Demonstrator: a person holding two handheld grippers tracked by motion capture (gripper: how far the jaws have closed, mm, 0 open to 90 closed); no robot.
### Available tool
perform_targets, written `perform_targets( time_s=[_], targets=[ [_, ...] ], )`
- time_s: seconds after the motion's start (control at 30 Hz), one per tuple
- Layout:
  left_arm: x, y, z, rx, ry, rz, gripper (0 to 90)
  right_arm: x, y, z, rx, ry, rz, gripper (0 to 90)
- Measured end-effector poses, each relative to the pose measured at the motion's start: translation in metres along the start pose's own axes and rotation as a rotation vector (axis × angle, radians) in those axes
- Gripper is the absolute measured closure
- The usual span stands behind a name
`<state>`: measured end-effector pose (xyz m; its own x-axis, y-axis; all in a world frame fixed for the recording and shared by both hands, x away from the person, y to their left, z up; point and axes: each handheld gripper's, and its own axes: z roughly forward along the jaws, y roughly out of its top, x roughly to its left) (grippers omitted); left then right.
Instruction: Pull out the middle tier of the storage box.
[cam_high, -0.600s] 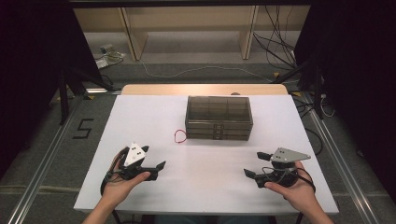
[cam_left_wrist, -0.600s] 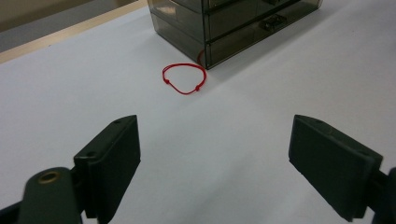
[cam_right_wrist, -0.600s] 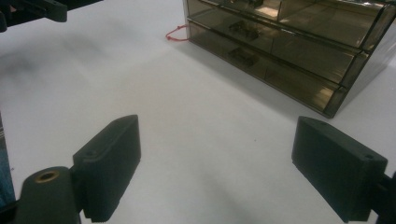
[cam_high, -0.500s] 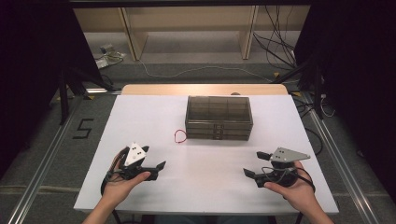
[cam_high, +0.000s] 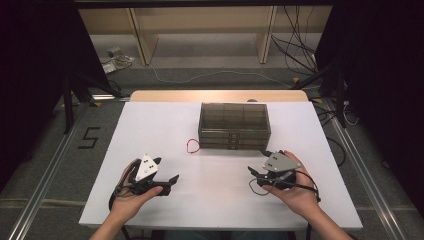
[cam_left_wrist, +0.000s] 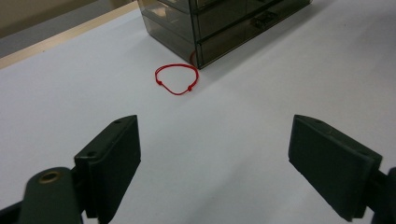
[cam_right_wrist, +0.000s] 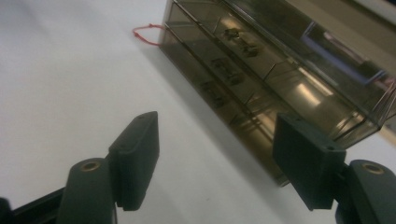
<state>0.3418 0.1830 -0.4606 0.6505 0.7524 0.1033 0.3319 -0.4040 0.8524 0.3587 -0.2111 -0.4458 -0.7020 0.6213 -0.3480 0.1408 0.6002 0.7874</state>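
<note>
A smoky transparent drawer box (cam_high: 234, 125) with three stacked drawers stands at the middle back of the white table (cam_high: 165, 125). A thin red string loop (cam_high: 192, 146) lies flat at its front left corner. My left gripper (cam_high: 169, 184) rests near the front left of the table, held in a hand. Its jaws are open with nothing between them and point toward the red string loop (cam_left_wrist: 176, 79) and the box (cam_left_wrist: 224, 23). My right gripper (cam_high: 255, 178) hovers just in front of the box's right end, open and holding nothing. It looks along the box's drawer fronts (cam_right_wrist: 261, 70), with the loop (cam_right_wrist: 147, 33) far off.
A pale wooden strip (cam_high: 215, 95) borders the table's far edge. Beyond it are wooden shelf legs and cables on the floor (cam_high: 210, 65). A "5" is marked on the floor (cam_high: 90, 137) to the left. Bare tabletop lies between the two grippers.
My right gripper has moved left and a little toward the box. The left gripper, box and loop have stayed put.
</note>
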Motion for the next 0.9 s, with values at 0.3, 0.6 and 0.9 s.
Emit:
perform_targets(
  time_s=[0.3,0.6,0.9],
  targets=[
    [-0.002,0.0,0.002,0.012,-0.008,0.013,16.9,0.004,0.016,0.037,0.046,-0.077,-0.125,39.6],
    [-0.002,0.0,0.003,0.013,-0.013,0.015,16.9,0.01,0.024,0.068,0.075,-0.12,-0.193,45.3],
    [-0.002,0.0,0.003,0.011,-0.013,0.015,16.9,0.019,0.026,0.087,0.106,-0.178,-0.293,50.8]
  ],
)
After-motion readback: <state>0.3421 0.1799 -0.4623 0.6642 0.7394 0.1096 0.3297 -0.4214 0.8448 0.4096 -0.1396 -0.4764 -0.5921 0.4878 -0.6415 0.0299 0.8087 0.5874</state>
